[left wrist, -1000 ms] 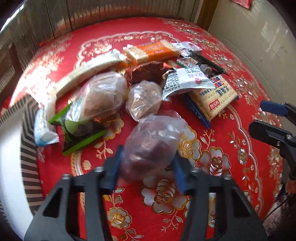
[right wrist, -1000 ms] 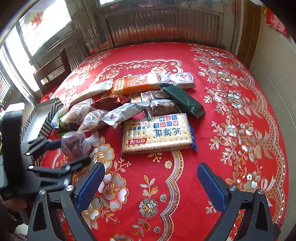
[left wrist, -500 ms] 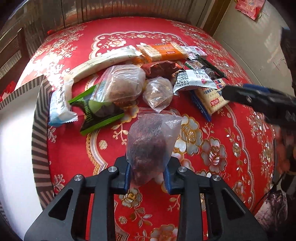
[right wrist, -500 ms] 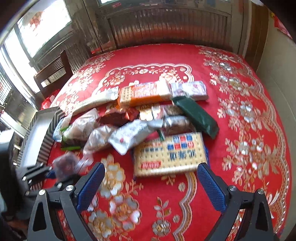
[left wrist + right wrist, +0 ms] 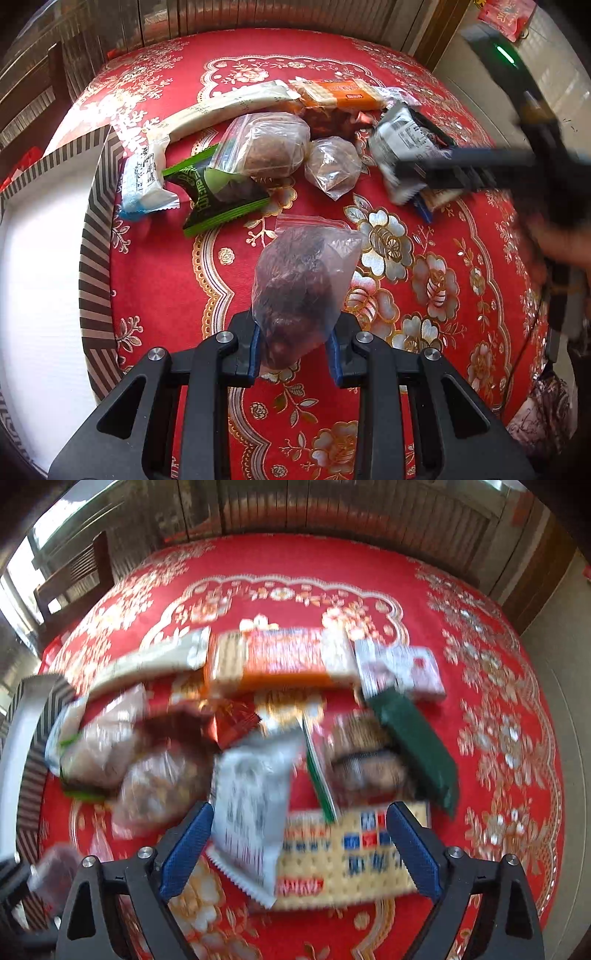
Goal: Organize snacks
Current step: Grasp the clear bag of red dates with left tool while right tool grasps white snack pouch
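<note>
Snacks (image 5: 269, 144) lie heaped toward the far side of a counter (image 5: 155, 266) draped in a red floral cloth (image 5: 436, 280). Largest is the white box (image 5: 40, 288) with striped walls, at the counter's left edge. Next, a cracker pack (image 5: 354, 853) lies nearest the right gripper (image 5: 299, 845), partly under a grey sachet (image 5: 251, 812). Behind them sit an orange biscuit pack (image 5: 280, 661), a long white pack (image 5: 221, 107), a dark green pack (image 5: 417, 749), and 2 clear bags (image 5: 332, 166) beside a green wrapper (image 5: 218, 199).

Left gripper (image 5: 293, 347) has its jaws closed on 1 clear bag of dark fruit (image 5: 299, 280), held up off the cloth, near the box. Right gripper's jaws stand wide apart and hold nothing, with the sachet and crackers between them in view; that view is blurred.
</note>
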Demonstrator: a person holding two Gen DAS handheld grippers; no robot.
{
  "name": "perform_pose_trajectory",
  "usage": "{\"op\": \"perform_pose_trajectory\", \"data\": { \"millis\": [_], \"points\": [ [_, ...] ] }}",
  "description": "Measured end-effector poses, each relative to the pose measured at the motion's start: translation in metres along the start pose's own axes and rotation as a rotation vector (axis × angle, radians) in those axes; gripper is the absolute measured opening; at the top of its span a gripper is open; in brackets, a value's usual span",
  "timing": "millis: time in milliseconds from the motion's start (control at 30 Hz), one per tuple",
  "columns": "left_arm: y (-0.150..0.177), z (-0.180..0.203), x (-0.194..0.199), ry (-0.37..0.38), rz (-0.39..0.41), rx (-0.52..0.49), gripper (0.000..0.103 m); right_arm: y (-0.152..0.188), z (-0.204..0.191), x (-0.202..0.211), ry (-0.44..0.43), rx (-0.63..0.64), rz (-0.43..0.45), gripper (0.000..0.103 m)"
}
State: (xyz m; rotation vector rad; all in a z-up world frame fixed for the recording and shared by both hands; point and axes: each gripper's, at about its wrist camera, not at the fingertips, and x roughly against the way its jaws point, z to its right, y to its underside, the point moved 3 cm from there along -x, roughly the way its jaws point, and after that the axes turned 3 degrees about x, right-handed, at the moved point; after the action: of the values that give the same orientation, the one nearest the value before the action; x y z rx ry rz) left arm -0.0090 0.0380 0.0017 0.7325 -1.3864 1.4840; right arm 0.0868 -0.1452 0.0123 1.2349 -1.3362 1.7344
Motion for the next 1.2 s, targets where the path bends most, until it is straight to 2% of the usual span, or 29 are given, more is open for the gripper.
{"op": "perform_pose_trajectory", "data": {
  "millis": [100,200,233,300,400,467,567,600,667,767,833,1000,1200],
  "points": [
    [-0.002,0.0,-0.001,0.012,0.0,0.001,0.027,0.022,0.02,0.007,0.069,-0.037,-0.015,0.092],
    [-0.002,0.001,-0.004,0.015,-0.007,-0.002,0.027,0.029,0.027,0.025,-0.05,-0.09,0.044,0.092],
    [-0.001,0.001,-0.006,0.015,-0.014,0.001,0.027,0.027,0.025,0.028,-0.055,-0.08,0.058,0.092],
    [-0.001,0.0,-0.007,0.021,-0.022,0.011,0.027,0.019,0.011,0.035,-0.042,0.002,0.097,0.092],
    [-0.001,0.0,-0.003,0.018,-0.005,0.018,0.027,0.01,-0.022,0.028,-0.004,0.186,0.075,0.092],
    [-0.002,-0.003,-0.001,0.014,0.002,0.028,0.027,0.007,-0.036,0.023,0.018,0.253,0.064,0.092],
    [-0.001,-0.008,-0.001,0.01,-0.001,0.048,0.027,0.005,-0.048,0.013,0.007,0.272,0.038,0.091],
    [0.0,-0.008,-0.002,0.01,-0.002,0.05,0.027,0.002,-0.047,0.008,0.001,0.262,0.028,0.088],
    [0.001,-0.008,-0.002,0.009,-0.005,0.051,0.027,-0.003,-0.043,-0.005,-0.018,0.227,-0.007,0.076],
    [0.004,-0.007,-0.003,0.009,-0.01,0.05,0.027,-0.004,-0.041,-0.008,0.024,0.232,-0.003,0.065],
    [0.005,-0.005,-0.003,0.009,-0.012,0.049,0.027,-0.005,-0.04,-0.007,0.041,0.248,0.0,0.052],
    [0.003,-0.005,-0.001,0.013,-0.006,0.046,0.027,-0.002,-0.034,0.001,0.034,0.252,-0.011,0.047],
    [0.002,-0.004,0.007,0.024,0.009,0.048,0.027,0.008,-0.017,0.023,-0.141,0.117,0.008,0.047]
  ]
}}
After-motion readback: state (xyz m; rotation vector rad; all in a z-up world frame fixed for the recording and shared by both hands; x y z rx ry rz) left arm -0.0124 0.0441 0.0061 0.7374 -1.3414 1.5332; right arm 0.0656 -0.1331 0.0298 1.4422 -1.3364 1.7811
